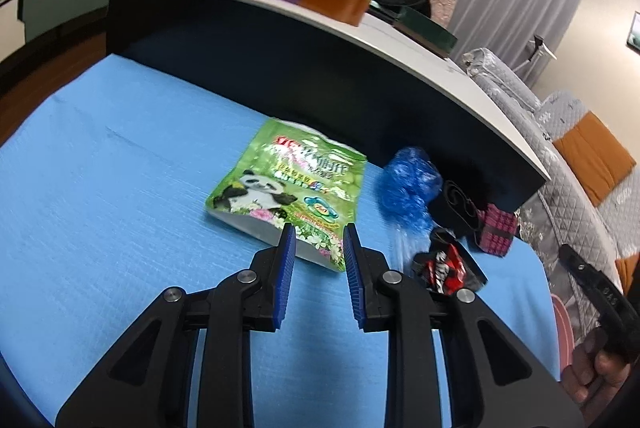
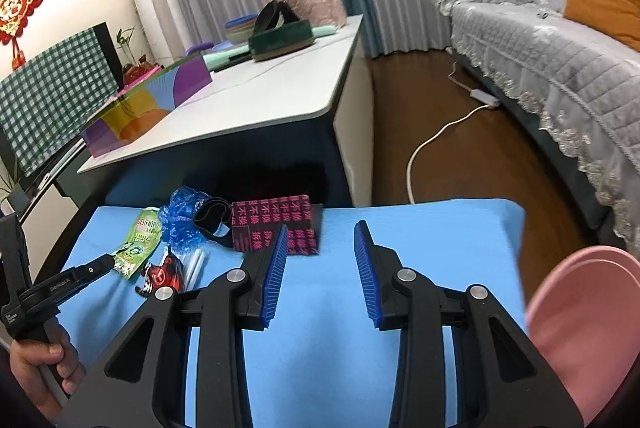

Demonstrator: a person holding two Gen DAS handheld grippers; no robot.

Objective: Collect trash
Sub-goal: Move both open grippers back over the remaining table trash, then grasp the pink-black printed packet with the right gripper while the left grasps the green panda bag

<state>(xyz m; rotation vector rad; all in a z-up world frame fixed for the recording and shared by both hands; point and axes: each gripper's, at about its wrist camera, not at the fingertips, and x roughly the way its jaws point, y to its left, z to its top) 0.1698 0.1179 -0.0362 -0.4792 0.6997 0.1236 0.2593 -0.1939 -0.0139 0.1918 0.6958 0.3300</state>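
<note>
so the step in hand looks like the first pick: the left gripper (image 1: pixel 319 248) hangs with its jaws apart and nothing between them, its tips just over the near edge of the green panda pouch (image 1: pixel 286 187), which lies flat on the blue mat (image 1: pixel 120 207). the right gripper (image 2: pixel 320 252) is also spread wide and empty, over bare mat at the right, near the pink bin (image 2: pixel 580 328) at the mat's right edge. the next move probably calls for lowering the left jaws onto the pouch's thin edge and pinching it before carrying it right toward the bin. counted, the litter is one green pouch, one crumpled blue wrapper (image 1: pixel 408 183), one black band (image 2: pixel 212 220), one magenta printed packet (image 2: pixel 276 224), one red and black wrapper (image 1: pixel 444 268), and a clear plastic piece (image 2: pixel 196 264) whose count i cannot tell.
</note>
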